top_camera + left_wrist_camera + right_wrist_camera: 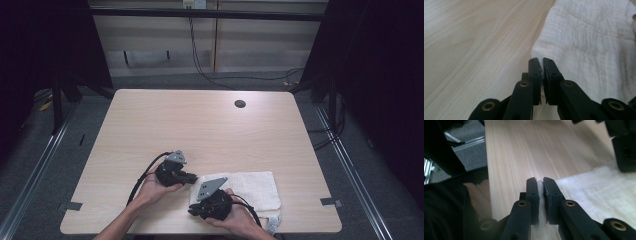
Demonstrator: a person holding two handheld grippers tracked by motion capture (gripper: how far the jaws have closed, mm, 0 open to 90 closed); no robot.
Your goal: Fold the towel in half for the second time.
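A folded white cloth (255, 187) lies on the light wooden table (200, 125) near its front edge, right of centre. At the cloth's left end my left gripper (195, 177) is shut, with a thin fold of the cloth's edge (537, 53) pinched between its black jaws (541, 63). My right gripper (192, 211) is at the cloth's front left corner. In the right gripper view its jaws (541, 182) are shut on the white cloth (589, 187) edge. A hand holds each gripper from the bottom of the high view.
A round dark cable hole (240, 103) sits near the table's far right. Cables hang over the floor behind the table. Metal rails (30, 175) run along both sides. The far half of the tabletop is bare wood.
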